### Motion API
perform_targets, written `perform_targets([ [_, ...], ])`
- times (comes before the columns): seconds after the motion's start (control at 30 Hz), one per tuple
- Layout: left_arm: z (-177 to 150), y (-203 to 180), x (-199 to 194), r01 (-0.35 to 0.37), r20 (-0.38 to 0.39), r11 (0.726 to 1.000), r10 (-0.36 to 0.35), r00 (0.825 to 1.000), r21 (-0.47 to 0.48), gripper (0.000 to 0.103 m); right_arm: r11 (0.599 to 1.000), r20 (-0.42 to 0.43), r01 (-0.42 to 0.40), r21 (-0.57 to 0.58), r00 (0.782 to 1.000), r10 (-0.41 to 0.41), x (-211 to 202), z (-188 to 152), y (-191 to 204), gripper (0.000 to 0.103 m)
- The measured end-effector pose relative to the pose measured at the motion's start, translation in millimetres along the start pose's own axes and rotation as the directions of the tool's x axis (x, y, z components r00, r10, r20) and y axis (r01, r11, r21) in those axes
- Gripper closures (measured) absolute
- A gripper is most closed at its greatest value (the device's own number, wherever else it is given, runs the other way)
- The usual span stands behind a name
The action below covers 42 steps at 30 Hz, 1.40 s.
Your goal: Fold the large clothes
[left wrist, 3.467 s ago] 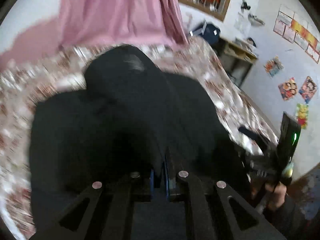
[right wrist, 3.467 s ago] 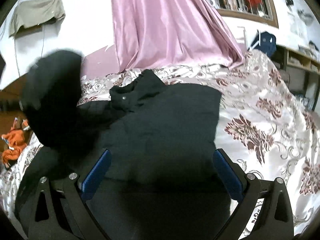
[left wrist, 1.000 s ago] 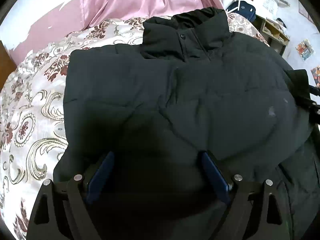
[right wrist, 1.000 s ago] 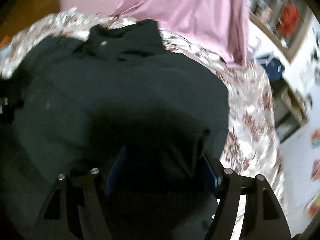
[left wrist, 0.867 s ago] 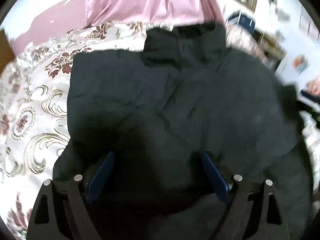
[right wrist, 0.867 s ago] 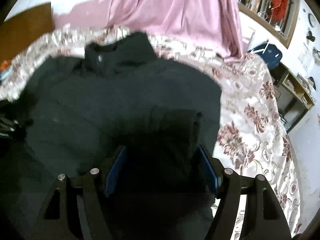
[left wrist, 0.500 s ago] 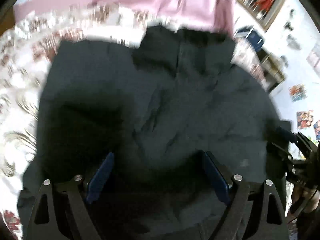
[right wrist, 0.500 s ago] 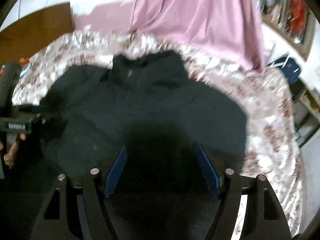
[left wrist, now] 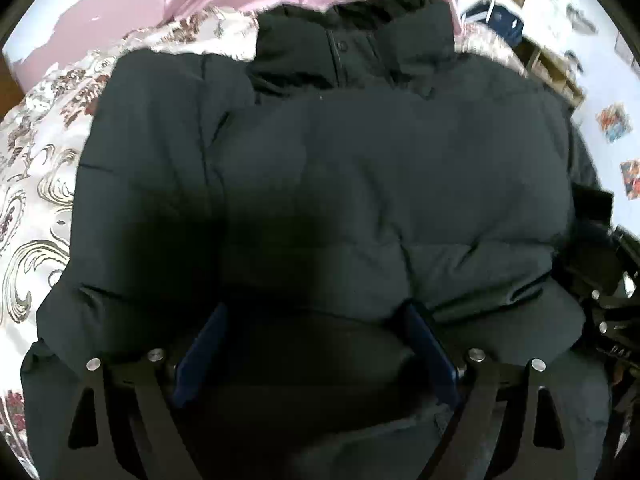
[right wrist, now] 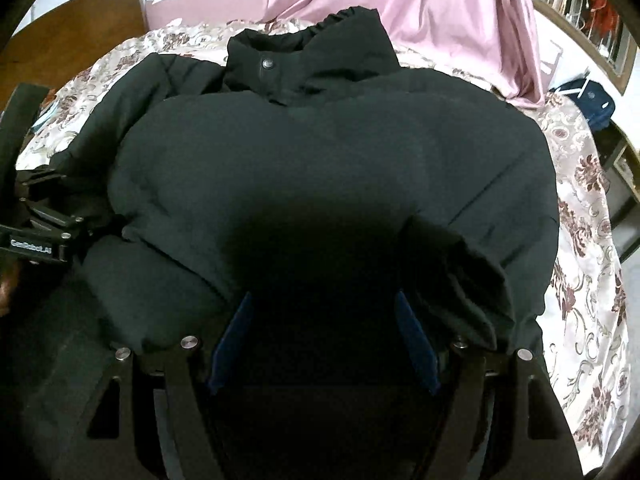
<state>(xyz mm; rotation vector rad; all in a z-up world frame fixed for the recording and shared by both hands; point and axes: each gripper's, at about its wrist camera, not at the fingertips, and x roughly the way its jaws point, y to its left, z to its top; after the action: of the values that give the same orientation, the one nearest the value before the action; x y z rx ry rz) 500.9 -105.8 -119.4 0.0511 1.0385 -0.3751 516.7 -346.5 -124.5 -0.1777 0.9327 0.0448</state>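
Observation:
A black puffer jacket (left wrist: pixel 360 168) lies front-up on the floral bedspread (left wrist: pixel 36 184), collar at the far end, both sleeves folded across the chest. It also fills the right wrist view (right wrist: pixel 328 168). My left gripper (left wrist: pixel 316 344) is open, its blue pads wide apart just above the jacket's lower part. My right gripper (right wrist: pixel 324 340) is open too, low over the lower hem area beside the folded sleeve cuff (right wrist: pixel 472 280). Each gripper shows at the edge of the other's view: the right one (left wrist: pixel 608 280), the left one (right wrist: pixel 36 232).
A pink curtain (right wrist: pixel 420 12) hangs behind the bed. A wooden headboard (right wrist: pixel 80 24) is at far left. A shelf unit with a blue bag (left wrist: pixel 504 20) stands at the right, and posters (left wrist: pixel 612 128) hang on the white wall.
The left gripper was shut on a sleeve 3.5 s ago; it has since let go and the sleeve lies folded across the chest. Both grippers have drawn back to the lower part, open.

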Motion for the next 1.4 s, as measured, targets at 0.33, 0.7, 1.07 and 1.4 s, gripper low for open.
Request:
perform_targets([
  [0.33, 84.0, 63.2, -34.6, 0.147, 0.222, 0.987, -0.129, 0.967, -0.067, 0.015, 0.979, 0.198, -0.201, 0.033, 0.961, 0.191, -42.6, 76.9, -54.2, 0.03],
  [0.7, 165.4, 101.5, 1.3, 0.151, 0.028, 0.922, -0.151, 0.988, -0.355, 0.013, 0.968, 0.033, -0.197, 0.153, 0.98, 0.194, 12.7, 174.2, -50.7, 0.03],
  [1.07, 225.0, 63.7, 40.0, 0.015, -0.111, 0.999, -0.018, 0.994, -0.03, 0.014, 0.978, -0.07, -0.155, 0.138, 0.984, 0.165, 58.8, 240.5, -56.0, 0.031],
  [1.4, 257.4, 70.6, 53.7, 0.194, -0.018, 0.968, -0.199, 0.98, -0.16, 0.015, 0.94, -0.03, -0.283, 0.191, 0.955, 0.294, 80.1, 271.6, -55.8, 0.038],
])
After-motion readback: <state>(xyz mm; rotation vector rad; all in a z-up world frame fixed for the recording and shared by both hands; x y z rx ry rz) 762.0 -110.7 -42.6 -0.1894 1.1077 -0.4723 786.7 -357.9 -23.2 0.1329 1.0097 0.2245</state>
